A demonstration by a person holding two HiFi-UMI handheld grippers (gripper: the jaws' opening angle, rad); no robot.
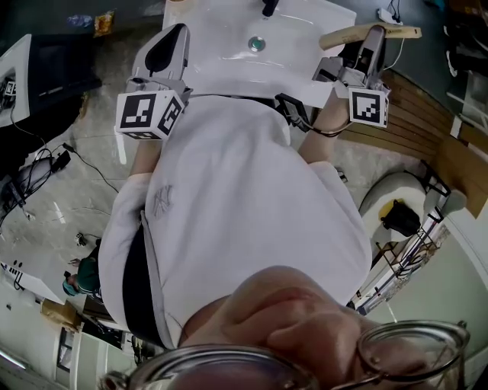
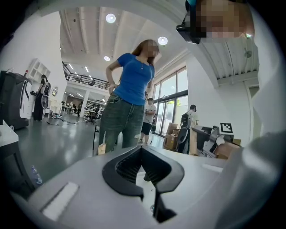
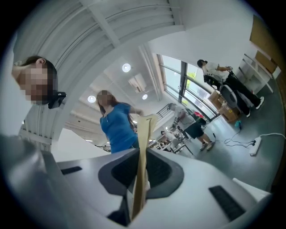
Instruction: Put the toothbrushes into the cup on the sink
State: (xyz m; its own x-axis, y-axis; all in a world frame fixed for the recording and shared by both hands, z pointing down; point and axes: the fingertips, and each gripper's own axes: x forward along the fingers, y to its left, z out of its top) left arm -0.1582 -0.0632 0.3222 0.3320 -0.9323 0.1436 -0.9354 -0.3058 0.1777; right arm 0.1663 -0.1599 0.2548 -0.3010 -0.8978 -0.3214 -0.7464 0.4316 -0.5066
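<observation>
A white shirt [image 1: 229, 198] fills the middle of the head view, worn by the person holding both tools. Past it, at 12 o'clock, lies the white sink [image 1: 221, 57], its basin pale and smooth, with a dark tap [image 1: 269, 7] at the far edge.

The left tongs [image 1: 171, 42] stand at 10 o'clock over the near left edge of the sink, the marker cube [image 1: 149, 113] just below them. In the left gripper view their dark jaws are pressed together with nothing between them – beyond them a person in a blue top [image 2: 134, 78] stands on a grey floor.

The right tongs [image 1: 374, 34] are at 1 o'clock, by the right edge of the sink, with their own cube [image 1: 368, 105] beneath. Their jaws are pinching a pale wooden toothbrush [image 1: 400, 32], narrowed onto its flat handle.

In the head view the toothbrush lies across the jaws, one end reaching towards 3 o'clock beyond the sink's edge, the other towards the basin. In the right gripper view it rises straight up between the jaws towards 12 o'clock – clear of any surface.

A small round drain [image 1: 257, 43] sits in the basin, between the two tongs
</observation>
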